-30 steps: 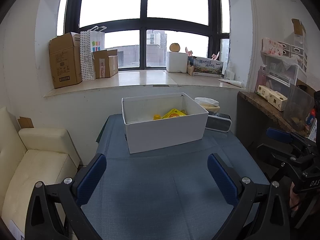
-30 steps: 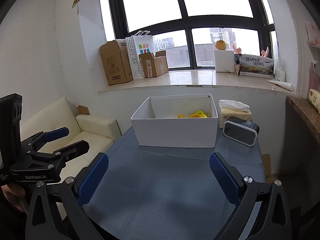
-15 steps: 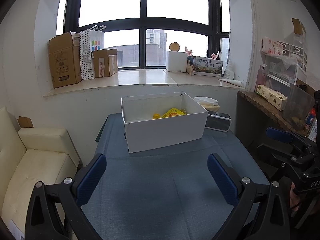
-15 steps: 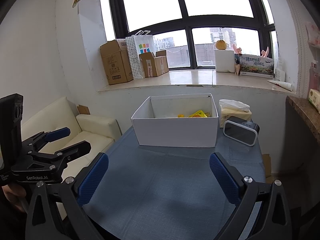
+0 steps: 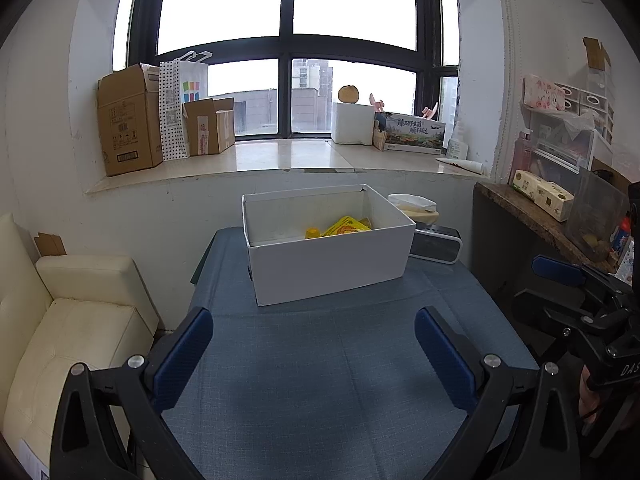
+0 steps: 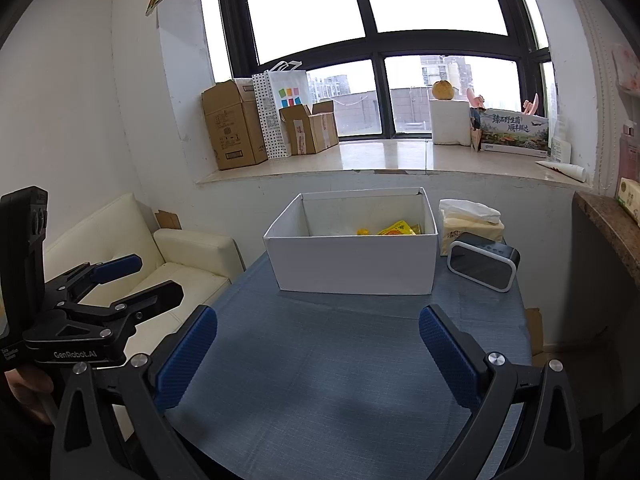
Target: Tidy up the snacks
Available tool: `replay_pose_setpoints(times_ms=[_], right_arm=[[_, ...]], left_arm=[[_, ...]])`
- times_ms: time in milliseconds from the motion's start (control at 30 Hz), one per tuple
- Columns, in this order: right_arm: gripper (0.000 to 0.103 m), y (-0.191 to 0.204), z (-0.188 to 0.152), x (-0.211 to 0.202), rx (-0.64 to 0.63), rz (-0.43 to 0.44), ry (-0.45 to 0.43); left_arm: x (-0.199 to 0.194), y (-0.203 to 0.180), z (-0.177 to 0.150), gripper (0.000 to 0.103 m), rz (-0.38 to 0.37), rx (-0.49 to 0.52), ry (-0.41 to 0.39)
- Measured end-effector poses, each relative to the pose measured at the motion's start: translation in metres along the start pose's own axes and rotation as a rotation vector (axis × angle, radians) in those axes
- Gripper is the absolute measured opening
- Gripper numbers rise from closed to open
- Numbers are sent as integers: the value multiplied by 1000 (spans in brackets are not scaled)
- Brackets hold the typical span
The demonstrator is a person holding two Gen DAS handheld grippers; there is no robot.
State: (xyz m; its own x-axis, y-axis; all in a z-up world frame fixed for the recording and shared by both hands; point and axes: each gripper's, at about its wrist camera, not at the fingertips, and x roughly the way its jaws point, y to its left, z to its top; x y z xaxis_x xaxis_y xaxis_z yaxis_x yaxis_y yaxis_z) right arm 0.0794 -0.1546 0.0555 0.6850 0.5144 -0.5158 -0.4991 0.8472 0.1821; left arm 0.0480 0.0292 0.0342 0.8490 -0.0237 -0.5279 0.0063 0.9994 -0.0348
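A white open box (image 5: 328, 258) (image 6: 354, 262) stands at the far end of the blue-grey table (image 5: 320, 380) (image 6: 320, 368). Inside it lie yellow snack packets (image 5: 346, 226) (image 6: 398, 229) and a small yellow cup (image 5: 312, 233); the box walls hide most of the contents. My left gripper (image 5: 314, 350) hovers open over the near table, well short of the box, with nothing between its blue pads. My right gripper (image 6: 318, 348) is open and empty too. Each gripper shows at the edge of the other's view: the right gripper (image 5: 560, 288), the left gripper (image 6: 132, 280).
A black speaker (image 6: 482, 266) and a tissue pack (image 6: 470, 220) sit right of the box. A cream sofa (image 5: 60, 328) is left of the table, a brown counter (image 5: 540, 216) with clutter right. Cardboard boxes (image 5: 128, 136) line the windowsill behind.
Almost nothing differs: both grippers stay open and held back from the box, with only a slight drift of the views.
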Motion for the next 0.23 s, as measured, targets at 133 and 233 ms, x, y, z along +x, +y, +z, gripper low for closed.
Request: replay_pose_setpoints(times_ms=[133, 233], right_arm=[[103, 1, 0, 0, 0, 2, 1], [103, 1, 1, 0, 0, 0, 1]], left_arm=[[0, 1, 0, 103, -2, -1, -1], [0, 1, 1, 103, -11, -6, -6]])
